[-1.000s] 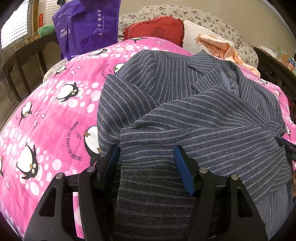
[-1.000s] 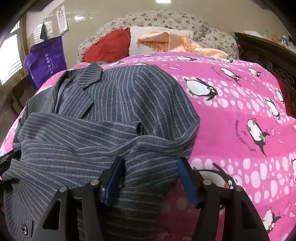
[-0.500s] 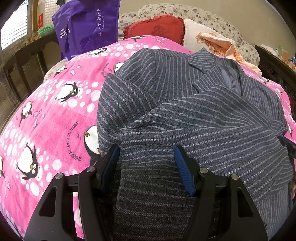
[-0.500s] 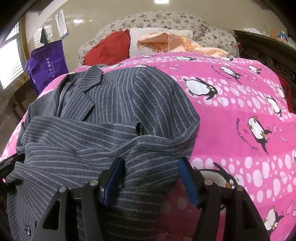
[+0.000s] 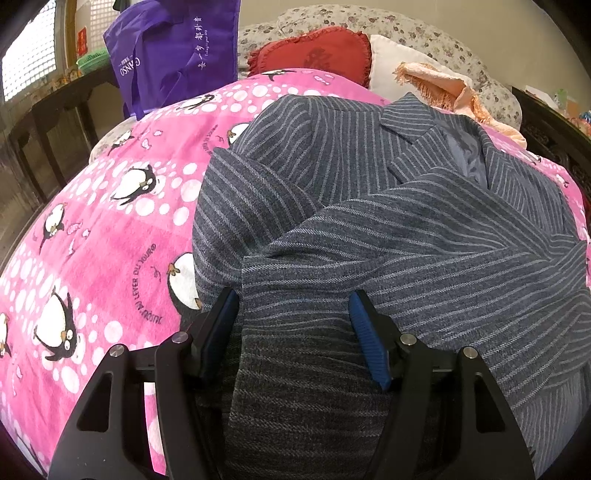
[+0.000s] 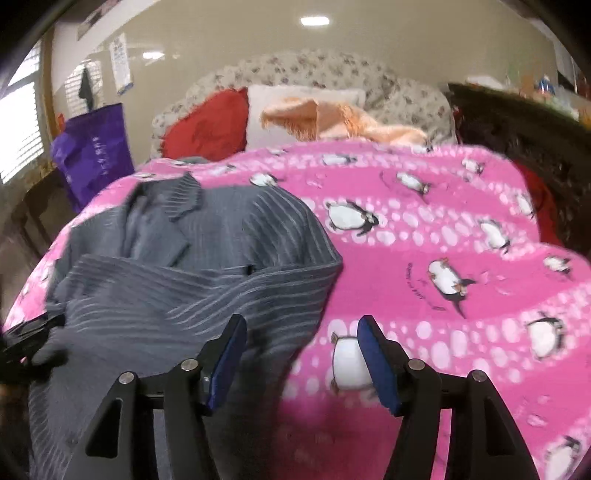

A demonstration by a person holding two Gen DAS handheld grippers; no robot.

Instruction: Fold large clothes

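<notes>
Left gripper (image 5: 293,321) angled down, jaws apart astride a folded sleeve of the grey striped jacket (image 5: 369,229) on the bed's pink penguin blanket (image 5: 110,229). Right gripper (image 6: 301,350) tilted down, jaws apart, empty, over the jacket's edge.

I count one grey striped jacket (image 5: 388,229) on one pink blanket (image 5: 110,236). At the head of the bed I see one red cushion (image 5: 314,55), one white pillow (image 5: 384,62), one peach fringed cloth (image 5: 443,85) and one floral bolster (image 5: 424,33). One purple bag (image 5: 173,55) hangs at the side. I have two grippers in view: left (image 5: 295,317), right (image 6: 301,343), each with two blue pads. Penguins on the blanket: too many, partly hidden, not counted.
</notes>
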